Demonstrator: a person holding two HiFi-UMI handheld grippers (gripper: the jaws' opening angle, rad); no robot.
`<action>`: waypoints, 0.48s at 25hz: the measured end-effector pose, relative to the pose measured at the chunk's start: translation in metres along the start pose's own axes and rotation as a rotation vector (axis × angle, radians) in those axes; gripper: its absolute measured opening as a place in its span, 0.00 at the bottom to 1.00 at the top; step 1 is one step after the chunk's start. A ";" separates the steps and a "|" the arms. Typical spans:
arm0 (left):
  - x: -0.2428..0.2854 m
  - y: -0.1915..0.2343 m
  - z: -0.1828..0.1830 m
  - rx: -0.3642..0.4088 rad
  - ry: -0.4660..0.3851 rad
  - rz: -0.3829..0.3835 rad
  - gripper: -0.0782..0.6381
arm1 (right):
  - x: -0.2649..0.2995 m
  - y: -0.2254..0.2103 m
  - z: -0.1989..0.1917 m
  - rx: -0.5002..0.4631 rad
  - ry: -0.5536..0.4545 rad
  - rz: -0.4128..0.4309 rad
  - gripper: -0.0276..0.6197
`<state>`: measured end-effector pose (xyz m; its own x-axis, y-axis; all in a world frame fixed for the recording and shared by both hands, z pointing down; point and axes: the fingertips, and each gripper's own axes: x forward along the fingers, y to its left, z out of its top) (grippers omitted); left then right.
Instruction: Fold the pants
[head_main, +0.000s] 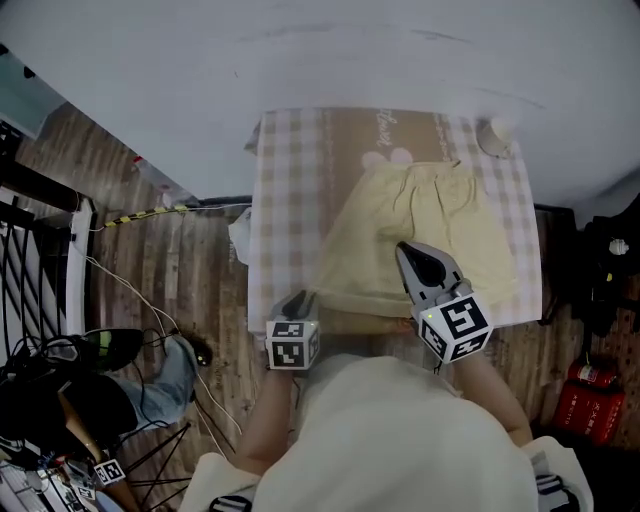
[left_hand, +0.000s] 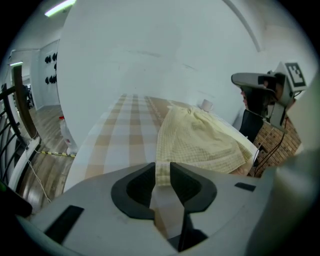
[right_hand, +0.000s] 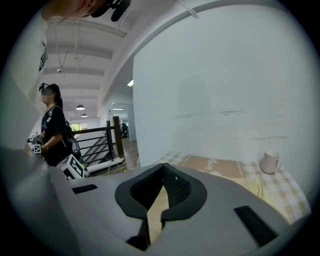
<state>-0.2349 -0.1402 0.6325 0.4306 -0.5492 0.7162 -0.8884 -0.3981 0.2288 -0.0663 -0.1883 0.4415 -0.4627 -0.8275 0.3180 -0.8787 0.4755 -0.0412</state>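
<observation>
Pale yellow pants (head_main: 430, 215) lie partly folded on the checked tablecloth (head_main: 285, 180). My left gripper (head_main: 303, 297) sits at the table's near left edge. In the left gripper view its jaws (left_hand: 161, 172) stand open, with the pants' hem (left_hand: 162, 167) lying loose in the gap and the rest of the pants (left_hand: 200, 137) spread beyond. My right gripper (head_main: 405, 250) hovers over the pants' near middle. Its jaw tips (right_hand: 163, 167) meet, shut on a strip of the yellow fabric (right_hand: 156, 212) that shows between them. More of the pants (right_hand: 260, 189) lies on the table to the right.
A white cup (head_main: 494, 137) stands at the table's far right corner, beside a brown mat (head_main: 390, 130). A white wall runs behind the table. Cables and gear lie on the wooden floor to the left (head_main: 120, 350). A red extinguisher (head_main: 585, 395) stands right. A person (right_hand: 52, 130) stands by a railing.
</observation>
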 end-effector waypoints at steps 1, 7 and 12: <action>0.001 0.000 0.001 0.002 0.013 0.001 0.22 | 0.002 -0.001 0.001 0.000 0.003 0.000 0.04; 0.007 0.007 -0.005 -0.002 0.085 0.006 0.21 | 0.014 -0.006 0.000 -0.004 0.022 -0.018 0.04; 0.010 0.002 -0.005 0.100 0.110 0.031 0.21 | 0.025 0.000 -0.006 0.002 0.041 -0.008 0.04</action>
<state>-0.2334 -0.1429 0.6432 0.3786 -0.4807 0.7909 -0.8781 -0.4566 0.1429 -0.0772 -0.2070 0.4551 -0.4504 -0.8183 0.3572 -0.8827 0.4682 -0.0405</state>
